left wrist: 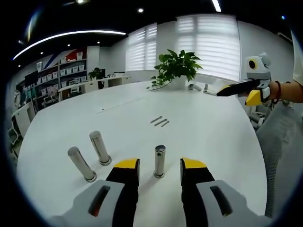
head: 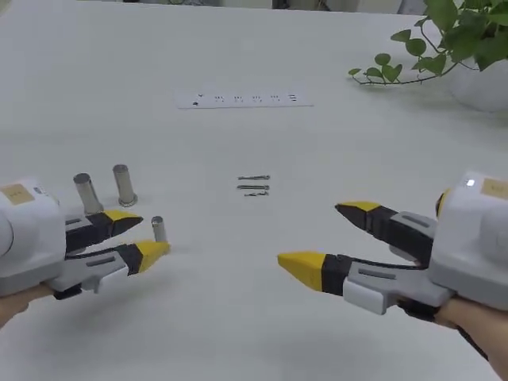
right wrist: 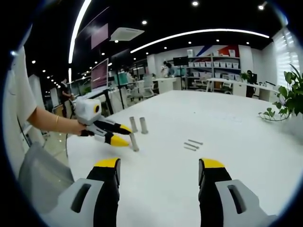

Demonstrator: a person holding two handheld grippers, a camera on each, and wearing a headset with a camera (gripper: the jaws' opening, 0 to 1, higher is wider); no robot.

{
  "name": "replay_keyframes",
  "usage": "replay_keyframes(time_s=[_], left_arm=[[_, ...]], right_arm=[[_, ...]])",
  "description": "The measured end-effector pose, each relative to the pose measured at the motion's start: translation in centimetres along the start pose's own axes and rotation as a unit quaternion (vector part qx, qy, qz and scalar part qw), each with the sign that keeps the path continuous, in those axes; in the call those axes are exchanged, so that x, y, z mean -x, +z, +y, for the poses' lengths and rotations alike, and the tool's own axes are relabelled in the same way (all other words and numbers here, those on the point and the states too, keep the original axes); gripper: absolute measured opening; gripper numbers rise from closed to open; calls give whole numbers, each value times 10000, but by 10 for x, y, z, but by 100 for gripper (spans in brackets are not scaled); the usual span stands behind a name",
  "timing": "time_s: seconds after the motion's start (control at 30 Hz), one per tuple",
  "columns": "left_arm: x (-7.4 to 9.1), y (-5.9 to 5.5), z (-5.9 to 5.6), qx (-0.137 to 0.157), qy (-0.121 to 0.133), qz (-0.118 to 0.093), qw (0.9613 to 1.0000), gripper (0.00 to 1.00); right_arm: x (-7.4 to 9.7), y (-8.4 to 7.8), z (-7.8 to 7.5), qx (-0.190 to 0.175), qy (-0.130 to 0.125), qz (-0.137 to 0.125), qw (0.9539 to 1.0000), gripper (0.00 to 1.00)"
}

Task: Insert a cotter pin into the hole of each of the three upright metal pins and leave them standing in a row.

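Both spread: I'd close my left gripper [head: 140, 234] squarely on the nearest pin [head: 158, 229], keeping my right gripper [head: 329, 233] free for cotter pins [head: 253, 186].

A wide white table [head: 238, 48] stretches ahead of the left gripper [left wrist: 159, 165]. At its far end stands a leafy potted plant [left wrist: 176, 66], with bright windows under closed white blinds [left wrist: 208, 42] behind it. Shelving [left wrist: 66, 71] lines the wall off to that gripper's left. Ahead of the right gripper [right wrist: 159, 164], curved ceiling light strips [right wrist: 189, 34] and round spotlights [right wrist: 195, 3] hang over distant desks [right wrist: 227, 85].
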State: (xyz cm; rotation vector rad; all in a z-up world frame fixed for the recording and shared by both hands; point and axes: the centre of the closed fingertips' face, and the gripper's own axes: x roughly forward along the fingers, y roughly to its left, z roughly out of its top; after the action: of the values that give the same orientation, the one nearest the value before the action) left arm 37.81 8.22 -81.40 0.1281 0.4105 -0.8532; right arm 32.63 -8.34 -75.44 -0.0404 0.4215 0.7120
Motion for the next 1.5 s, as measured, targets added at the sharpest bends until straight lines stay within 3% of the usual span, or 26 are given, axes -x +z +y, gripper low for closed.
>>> replay_keyframes(time_s=[0.27, 0.67, 0.87, 1.1, 1.5], left_arm=[[17, 0, -7, 443, 282, -89, 9986, 47], [37, 5, -9, 676, 598, -184, 9958, 64], [47, 7, -13, 766, 702, -192, 9944, 73], [56, 11, -18, 802, 856, -254, 9928, 81], [69, 8, -21, 639, 1116, -253, 9914, 83]], right_arm=[[-8, 4, -9, 100, 32, 92, 9999, 60], [-26, 8, -26, 329, 142, 327, 9988, 50], [-38, 3, -37, 431, 197, 570, 9972, 44], [-52, -1, -46, 610, 301, 747, 9949, 37], [-76, -11, -61, 895, 439, 1092, 9890, 31]])
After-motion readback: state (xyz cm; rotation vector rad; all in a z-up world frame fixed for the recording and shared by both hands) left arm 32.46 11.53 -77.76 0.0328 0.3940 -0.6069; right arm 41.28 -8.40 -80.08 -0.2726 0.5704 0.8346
